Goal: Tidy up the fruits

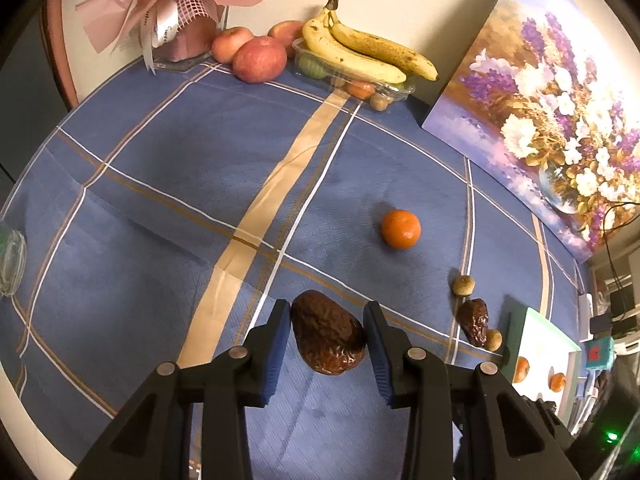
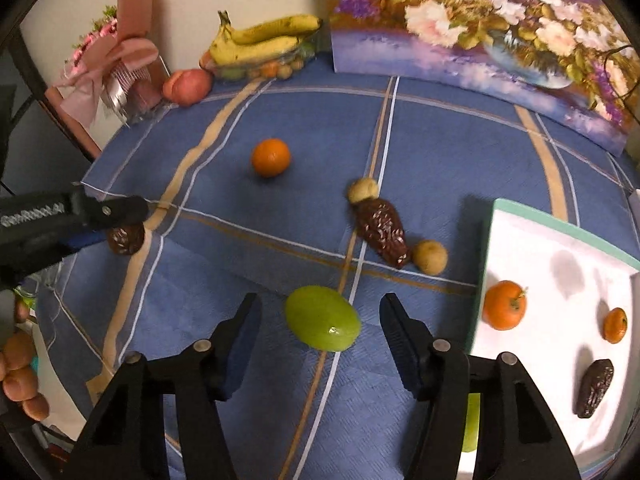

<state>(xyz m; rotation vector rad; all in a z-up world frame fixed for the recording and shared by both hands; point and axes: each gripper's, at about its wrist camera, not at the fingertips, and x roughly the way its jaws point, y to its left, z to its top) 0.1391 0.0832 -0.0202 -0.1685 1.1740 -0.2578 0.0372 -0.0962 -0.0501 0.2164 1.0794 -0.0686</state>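
Note:
My left gripper (image 1: pixel 326 320) is shut on a wrinkled brown date (image 1: pixel 328 338) just above the blue cloth; the right wrist view shows this gripper (image 2: pixel 132 224) at the left with the date (image 2: pixel 125 239). My right gripper (image 2: pixel 320 300) is open around a green grape (image 2: pixel 322 318) on the cloth, with gaps on both sides. Loose nearby lie a tangerine (image 2: pixel 271 157), another date (image 2: pixel 382 232) and two small tan fruits (image 2: pixel 363 190) (image 2: pixel 430 257). A white tray (image 2: pixel 560 240) on the right holds two tangerines (image 2: pixel 504 305) and a date (image 2: pixel 595 388).
Along the back wall stand bananas (image 1: pixel 360 50) on a clear plastic box (image 1: pixel 394 90) of small fruit, apples (image 1: pixel 260 59) and a pink bouquet (image 1: pixel 172 12). A flower painting (image 1: pixel 552 112) leans at the right. A glass dish (image 1: pixel 12 260) sits at the left edge.

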